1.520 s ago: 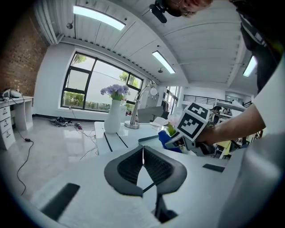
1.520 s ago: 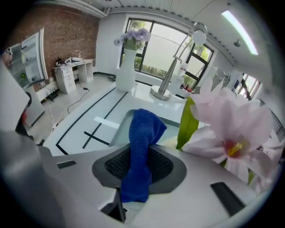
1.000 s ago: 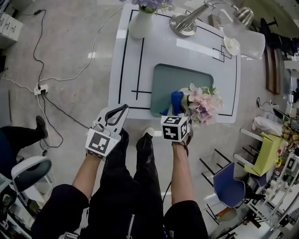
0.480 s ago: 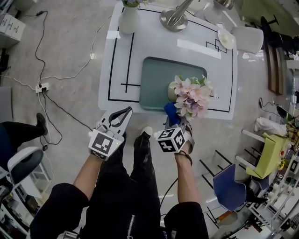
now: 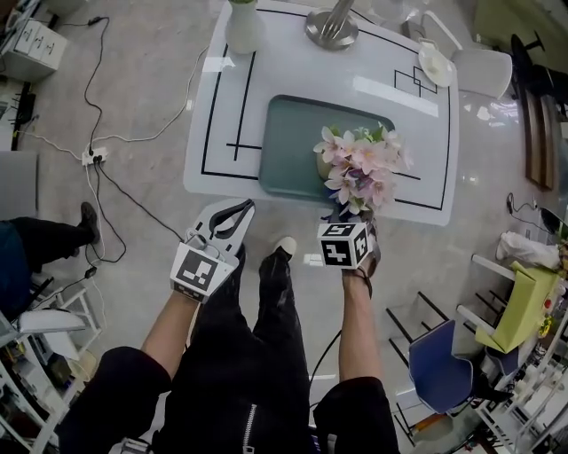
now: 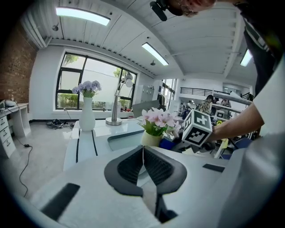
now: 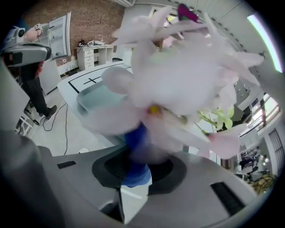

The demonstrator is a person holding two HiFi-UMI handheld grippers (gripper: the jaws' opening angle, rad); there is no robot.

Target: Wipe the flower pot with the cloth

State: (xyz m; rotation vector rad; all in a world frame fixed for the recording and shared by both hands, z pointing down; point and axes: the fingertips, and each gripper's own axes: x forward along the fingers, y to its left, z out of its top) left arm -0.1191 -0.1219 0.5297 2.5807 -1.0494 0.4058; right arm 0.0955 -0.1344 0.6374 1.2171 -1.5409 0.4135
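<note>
The cream flower pot (image 5: 320,168) with pink flowers (image 5: 359,167) stands on the teal tray (image 5: 288,142), near the table's front edge. My right gripper (image 5: 348,215) reaches in under the blooms at the pot's near side, shut on the blue cloth (image 7: 135,177). In the right gripper view blurred petals (image 7: 178,75) fill the frame, so the pot is hidden there. The left gripper view shows the pot (image 6: 151,139) with the cloth (image 6: 167,143) against it. My left gripper (image 5: 240,209) hangs shut and empty over the floor, just short of the table's front edge.
A white vase (image 5: 244,27), a lamp base (image 5: 331,25) and a white dish (image 5: 435,62) stand at the far side of the white table (image 5: 417,142). Cables and a power strip (image 5: 93,158) lie on the floor at left. A blue chair (image 5: 439,363) is at right.
My right gripper has carried the blue cloth from the pot's left side round to its near side, under the flowers. The left gripper has barely moved.
</note>
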